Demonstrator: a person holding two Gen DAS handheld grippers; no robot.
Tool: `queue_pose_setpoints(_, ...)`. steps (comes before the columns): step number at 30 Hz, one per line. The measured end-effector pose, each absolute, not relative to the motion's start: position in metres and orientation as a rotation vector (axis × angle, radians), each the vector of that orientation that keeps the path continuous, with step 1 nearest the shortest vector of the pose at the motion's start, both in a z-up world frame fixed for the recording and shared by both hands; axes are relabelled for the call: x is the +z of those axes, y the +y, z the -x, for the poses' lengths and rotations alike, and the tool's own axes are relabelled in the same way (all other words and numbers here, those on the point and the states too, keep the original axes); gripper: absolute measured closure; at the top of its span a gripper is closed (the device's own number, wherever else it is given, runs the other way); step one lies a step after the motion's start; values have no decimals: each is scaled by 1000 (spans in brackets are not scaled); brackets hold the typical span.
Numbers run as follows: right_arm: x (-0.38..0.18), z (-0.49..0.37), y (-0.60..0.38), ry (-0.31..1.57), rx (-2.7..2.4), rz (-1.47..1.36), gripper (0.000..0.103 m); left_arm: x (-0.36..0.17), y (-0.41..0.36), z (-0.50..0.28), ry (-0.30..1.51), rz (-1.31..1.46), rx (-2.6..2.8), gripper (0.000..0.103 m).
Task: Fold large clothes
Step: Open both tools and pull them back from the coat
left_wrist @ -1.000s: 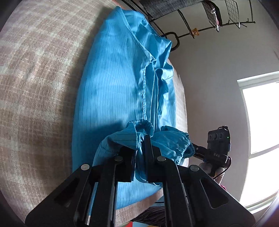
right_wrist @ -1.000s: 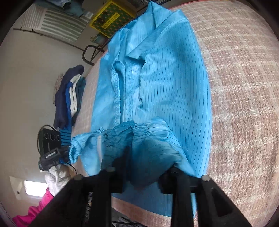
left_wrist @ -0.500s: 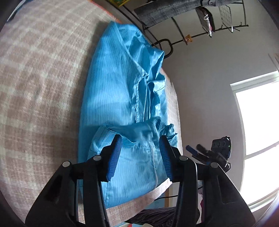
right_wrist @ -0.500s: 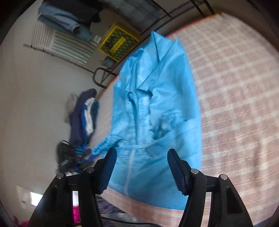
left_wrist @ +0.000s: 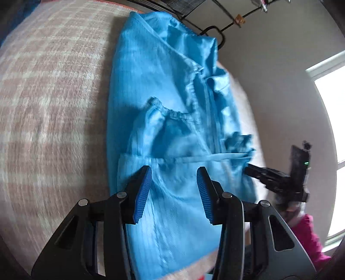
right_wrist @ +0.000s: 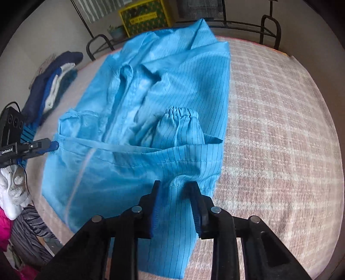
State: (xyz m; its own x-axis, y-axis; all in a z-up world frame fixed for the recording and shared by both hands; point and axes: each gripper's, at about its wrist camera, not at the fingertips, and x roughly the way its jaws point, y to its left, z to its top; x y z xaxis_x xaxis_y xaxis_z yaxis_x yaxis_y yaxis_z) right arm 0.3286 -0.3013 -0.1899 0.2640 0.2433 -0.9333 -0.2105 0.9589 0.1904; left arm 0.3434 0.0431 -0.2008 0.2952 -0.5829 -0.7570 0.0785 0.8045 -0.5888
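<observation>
Blue striped coat [right_wrist: 176,90] spread on the checked blanket [right_wrist: 280,120], both sleeves folded in.

Its near hem runs out of frame under both claws. Left gripper [left_wrist: 174,189] hangs released above the cloth, motion-blurred. Right gripper [right_wrist: 175,201] is closing, a hem fold between its pads, grip not yet certain. The yellow box [right_wrist: 143,16] by the far wall has unreadable print. Folded dark clothes [right_wrist: 54,79] lie at the blanket's left edge.
</observation>
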Motion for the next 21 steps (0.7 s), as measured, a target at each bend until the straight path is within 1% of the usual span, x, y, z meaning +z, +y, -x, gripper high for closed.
queue_pose_setpoints(2,-196,-333,-302,1287,306,-37,77,-210,41,-350,1210,484,-462,59)
queue_pose_setpoints(5,-186,-334,-304,1295,328,-21,76,-205,40,-354,1224,459,-470,59)
queue_pose_setpoints(8,-160,-332,-313,1227,358,-40,70,-189,43,-356,1207,464,-498,59)
queue_pose_setpoints(11,-132,-340,-327,1120,334,-43,63,-168,49,-371,1148,426,-494,59)
queue_pose_setpoints(13,-119,-354,-336,1080,323,-56,58,-161,54,-391,1133,420,-483,59)
queue_pose_setpoints(17,-106,-401,-342,1055,321,-84,57,-145,68,-442,1089,417,-447,59)
queue_pose_setpoints(21,-105,-453,-345,1051,349,-123,55,-131,74,-506,1057,399,-444,59)
